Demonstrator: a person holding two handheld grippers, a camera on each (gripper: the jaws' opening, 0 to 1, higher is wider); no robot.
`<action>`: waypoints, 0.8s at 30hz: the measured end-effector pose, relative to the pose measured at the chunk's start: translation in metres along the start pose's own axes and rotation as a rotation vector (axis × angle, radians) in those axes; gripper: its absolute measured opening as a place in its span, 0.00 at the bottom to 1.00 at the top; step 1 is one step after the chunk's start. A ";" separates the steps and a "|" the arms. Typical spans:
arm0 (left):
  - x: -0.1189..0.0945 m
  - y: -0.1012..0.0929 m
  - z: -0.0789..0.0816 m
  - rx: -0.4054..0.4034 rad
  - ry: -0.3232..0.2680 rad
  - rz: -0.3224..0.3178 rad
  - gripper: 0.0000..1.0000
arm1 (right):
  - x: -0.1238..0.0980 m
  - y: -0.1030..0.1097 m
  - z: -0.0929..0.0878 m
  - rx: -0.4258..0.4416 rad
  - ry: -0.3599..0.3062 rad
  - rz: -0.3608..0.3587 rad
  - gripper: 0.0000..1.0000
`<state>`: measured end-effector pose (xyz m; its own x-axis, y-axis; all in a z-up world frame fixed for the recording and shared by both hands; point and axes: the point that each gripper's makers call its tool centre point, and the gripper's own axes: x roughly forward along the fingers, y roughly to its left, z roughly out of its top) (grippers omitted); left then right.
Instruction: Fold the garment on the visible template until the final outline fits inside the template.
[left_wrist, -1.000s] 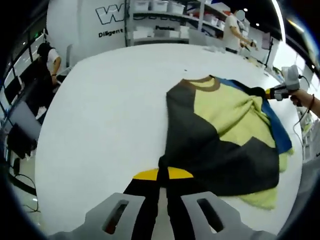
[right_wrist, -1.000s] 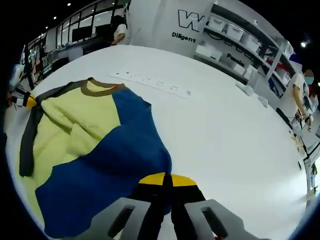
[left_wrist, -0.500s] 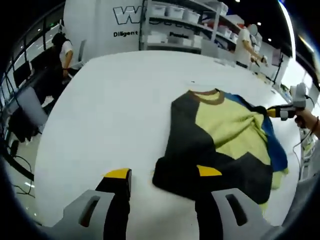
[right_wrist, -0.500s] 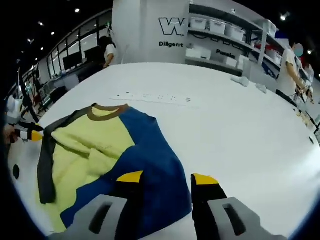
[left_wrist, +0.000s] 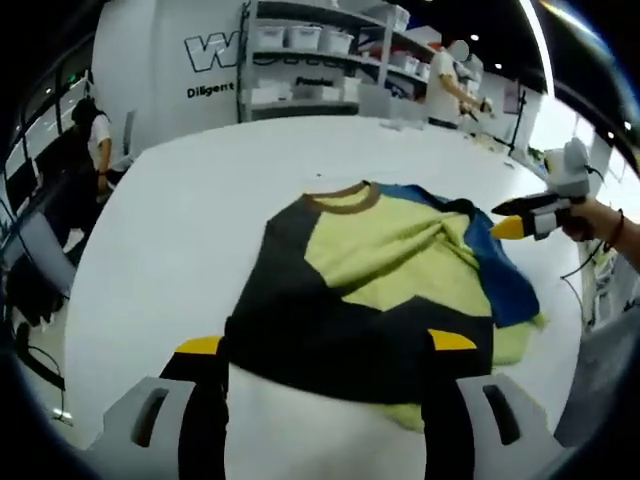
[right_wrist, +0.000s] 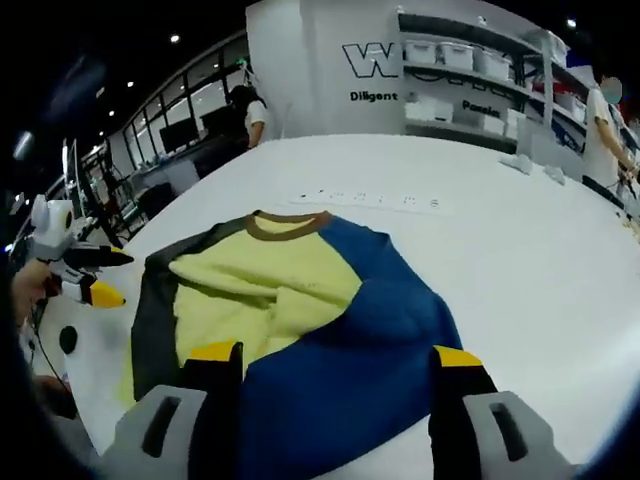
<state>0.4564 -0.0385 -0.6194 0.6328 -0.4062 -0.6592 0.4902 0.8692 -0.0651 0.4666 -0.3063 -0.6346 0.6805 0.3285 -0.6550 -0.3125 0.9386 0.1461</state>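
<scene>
A: Garment position?
B: Sweater (left_wrist: 380, 290) lying on white table (left_wrist: 180, 230), both sides folded in over the yellow middle. Brown collar (left_wrist: 343, 197) at the far end in left gripper view. Dark grey panel nearest the left gripper, blue panel on the far side of it, bunched along its edge. Yellow hem poking out under the grey at the near edge.

A: Left gripper?
B: Left gripper (left_wrist: 325, 345) jaws spread wide, holding nothing, yellow tips either side of the grey panel's near edge. Also seen in right gripper view (right_wrist: 98, 275) off to the left, beside the grey edge, apart from the fabric.

A: Right?
B: Right gripper (right_wrist: 337, 355) likewise wide apart, nothing between jaws, straddling the blue panel's near edge. In left gripper view (left_wrist: 520, 218) off to the right, near the blue side, hand (left_wrist: 590, 215) on it.

A: Template outline?
B: Cannot make out. Row of small marks (right_wrist: 375, 199) on the table beyond the collar in right gripper view.

A: Background?
B: Shelving with white bins (right_wrist: 470, 90), people standing at the table's far edges.
</scene>
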 end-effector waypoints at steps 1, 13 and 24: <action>-0.001 -0.004 0.001 0.017 -0.004 -0.007 0.80 | -0.001 0.004 -0.002 -0.002 0.005 0.008 0.84; -0.013 -0.055 -0.008 0.077 -0.033 -0.092 0.81 | -0.017 0.050 -0.021 -0.084 0.018 0.137 0.85; -0.013 -0.086 -0.024 0.087 -0.052 -0.132 0.70 | -0.034 0.072 -0.046 -0.128 0.036 0.199 0.78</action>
<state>0.3915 -0.1012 -0.6231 0.5888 -0.5311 -0.6093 0.6197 0.7806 -0.0816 0.3905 -0.2550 -0.6360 0.5734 0.4997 -0.6493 -0.5215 0.8338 0.1812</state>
